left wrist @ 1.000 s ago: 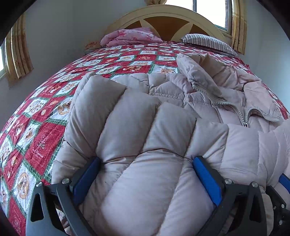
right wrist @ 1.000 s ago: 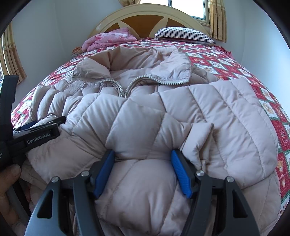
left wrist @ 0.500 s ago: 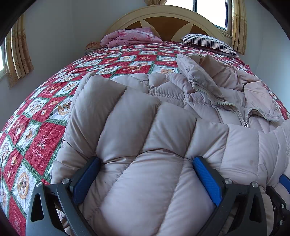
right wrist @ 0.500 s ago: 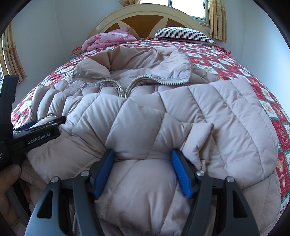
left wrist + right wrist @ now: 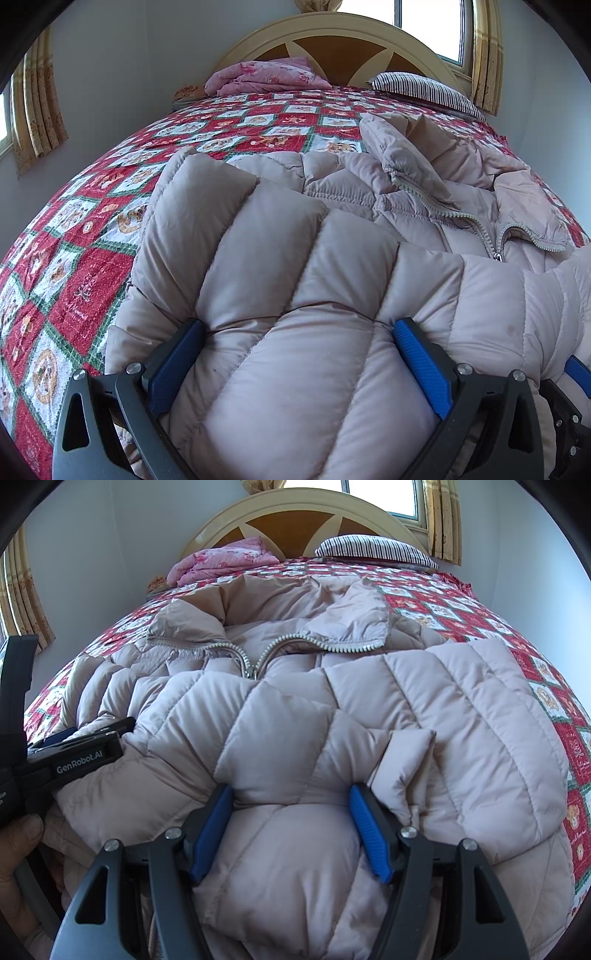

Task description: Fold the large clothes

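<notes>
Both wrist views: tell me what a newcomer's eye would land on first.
A big, puffy, pale pink quilted down jacket fills the foreground, spread over a red, white and green patchwork bedspread, its silver zipper open at the collar. Both blue-padded grippers, left and right, squeeze thick folds of its near edge. Behind, a crumpled pink floral blanket and a striped pillow lie against the arched wooden headboard.

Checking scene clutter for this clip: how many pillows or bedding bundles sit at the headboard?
2. A striped pillow lies at the headboard's right; a crumpled pink floral bundle lies at its left. The puffy beige down jacket may hide others.
</notes>
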A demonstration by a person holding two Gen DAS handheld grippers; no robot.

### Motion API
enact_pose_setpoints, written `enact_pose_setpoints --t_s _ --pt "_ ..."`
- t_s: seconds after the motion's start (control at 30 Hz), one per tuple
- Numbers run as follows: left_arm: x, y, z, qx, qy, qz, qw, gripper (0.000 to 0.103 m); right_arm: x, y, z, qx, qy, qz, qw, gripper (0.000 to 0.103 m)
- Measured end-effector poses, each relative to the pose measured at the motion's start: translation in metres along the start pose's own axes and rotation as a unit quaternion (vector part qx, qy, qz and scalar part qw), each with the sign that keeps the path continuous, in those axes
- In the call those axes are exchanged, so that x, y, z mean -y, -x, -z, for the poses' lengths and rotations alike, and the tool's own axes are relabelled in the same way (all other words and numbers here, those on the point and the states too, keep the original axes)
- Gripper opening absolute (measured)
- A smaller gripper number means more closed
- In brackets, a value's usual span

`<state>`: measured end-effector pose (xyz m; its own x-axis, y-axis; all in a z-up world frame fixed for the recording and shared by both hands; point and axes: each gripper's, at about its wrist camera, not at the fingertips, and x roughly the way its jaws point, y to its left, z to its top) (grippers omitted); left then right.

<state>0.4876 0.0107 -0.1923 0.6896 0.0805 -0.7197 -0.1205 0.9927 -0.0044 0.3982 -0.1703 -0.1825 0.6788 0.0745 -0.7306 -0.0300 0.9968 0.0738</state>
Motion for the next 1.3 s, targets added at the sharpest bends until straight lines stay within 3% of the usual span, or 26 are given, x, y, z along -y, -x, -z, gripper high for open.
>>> enact_pose_setpoints --t_s 0.2,0.3,0.37,0.43,0.5,0.57,0.67,0.8,0.9,0.97,1.0,1.03,1.1,1.3 --pt "-0.002 0.001 0.000 0.001 0.005 0.007 1.0000 0.102 0.003 0.004 -0.001 0.003 -0.008 -0.018 1.000 0.073" --pt "-0.002 0.001 0.000 0.003 0.008 0.010 0.9999 0.102 0.010 0.017 -0.011 -0.005 -0.022 -0.052 0.998 0.078" --pt "-0.003 0.002 0.000 0.005 0.011 0.015 0.9998 0.102 0.018 0.030 -0.027 0.009 -0.032 -0.069 0.997 0.082" --pt "-0.004 0.002 0.001 0.006 0.013 0.017 0.9998 0.102 0.025 0.039 -0.051 0.032 -0.027 -0.068 0.997 0.091" --pt "-0.004 0.002 0.001 0.006 0.013 0.018 0.9997 0.102 0.031 0.038 -0.083 0.048 -0.016 -0.059 0.997 0.094" --pt "-0.004 0.002 0.001 0.006 0.014 0.019 0.9997 0.102 0.038 0.021 -0.122 0.049 -0.009 -0.046 0.998 0.094" --pt "-0.005 0.001 0.001 0.007 0.016 0.022 0.9996 0.102 0.041 -0.017 -0.170 0.041 0.018 0.007 0.999 0.094" --pt "-0.005 0.002 0.001 0.009 0.018 0.023 0.9995 0.102 0.041 -0.078 -0.212 -0.003 0.060 0.019 0.998 0.093" --pt "-0.005 0.002 0.001 0.009 0.019 0.024 0.9995 0.102 0.043 -0.115 -0.224 -0.038 0.087 0.030 0.995 0.085" --pt "-0.005 0.002 0.001 0.009 0.018 0.024 0.9995 0.102 0.038 -0.133 -0.222 -0.063 0.106 0.020 0.992 0.070" --pt "-0.005 0.002 0.001 0.009 0.018 0.024 0.9995 0.102 0.035 -0.138 -0.220 -0.070 0.121 0.022 0.990 0.038" --pt "-0.004 0.002 0.001 0.010 0.018 0.023 0.9995 0.102 0.031 -0.139 -0.215 -0.071 0.141 0.030 0.987 0.017" --pt "-0.005 0.002 0.002 0.010 0.018 0.024 0.9995 0.102 0.033 -0.130 -0.207 -0.056 0.161 0.039 0.985 0.014" --pt "-0.005 0.006 0.000 0.009 0.015 0.025 0.9995 0.102 0.033 -0.071 -0.166 0.065 0.212 0.057 0.973 0.010"
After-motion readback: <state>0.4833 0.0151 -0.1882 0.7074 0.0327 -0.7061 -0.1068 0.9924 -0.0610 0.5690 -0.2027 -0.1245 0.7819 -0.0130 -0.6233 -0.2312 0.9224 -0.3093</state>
